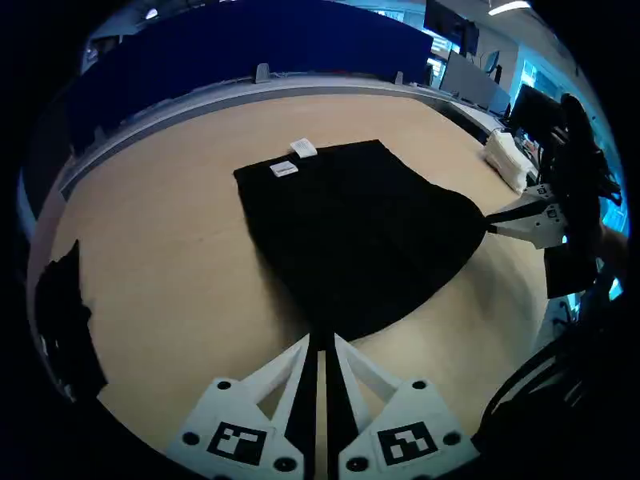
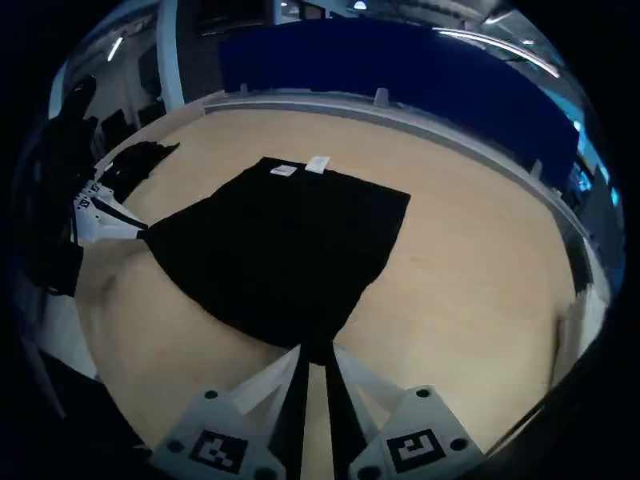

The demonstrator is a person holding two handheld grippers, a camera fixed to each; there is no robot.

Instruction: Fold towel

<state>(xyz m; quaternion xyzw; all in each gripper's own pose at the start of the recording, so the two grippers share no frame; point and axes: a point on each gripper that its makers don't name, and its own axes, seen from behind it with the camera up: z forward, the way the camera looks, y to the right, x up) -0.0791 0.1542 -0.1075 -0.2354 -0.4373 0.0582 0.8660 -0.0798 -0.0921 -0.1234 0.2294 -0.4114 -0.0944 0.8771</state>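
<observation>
A black towel (image 1: 352, 224) lies spread on the wooden table (image 1: 176, 240), with two white tags (image 1: 285, 169) at its far edge. My left gripper (image 1: 322, 340) is at the bottom of the left gripper view, shut on the towel's near corner, which is lifted off the table. In the same view my right gripper (image 1: 488, 224) pinches the corner on the right and pulls it to a point. In the right gripper view the towel (image 2: 280, 248) stretches between my right gripper (image 2: 316, 352), shut on its near corner, and the left gripper (image 2: 142, 233) at the left.
A pile of dark cloth (image 1: 64, 328) lies at the table's left edge, seen again as dark cloth (image 2: 136, 164) in the right gripper view. A stack of white cloth (image 1: 508, 158) sits at the right edge. A blue partition (image 1: 240, 40) runs behind the table.
</observation>
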